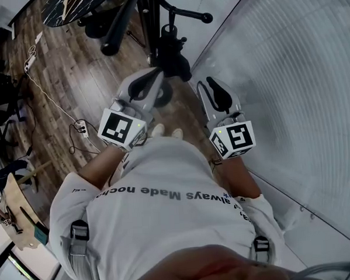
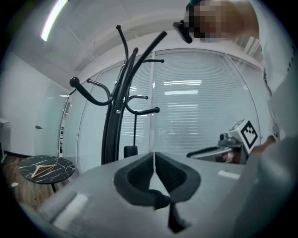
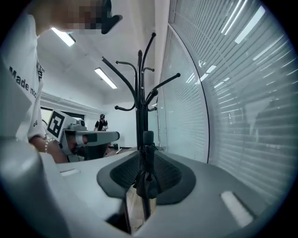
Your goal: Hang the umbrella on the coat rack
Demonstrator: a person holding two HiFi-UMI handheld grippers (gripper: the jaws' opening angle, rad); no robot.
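Umbrella [image 3: 147,139], black and folded, stands upright, pinched between the jaws of the right gripper [image 3: 147,155] in front of the coat rack [image 3: 138,107], while the left gripper [image 2: 154,158] has its jaws pressed together.

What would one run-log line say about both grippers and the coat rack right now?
left gripper: shut | right gripper: shut on umbrella | coat rack: upright, straight ahead of both grippers
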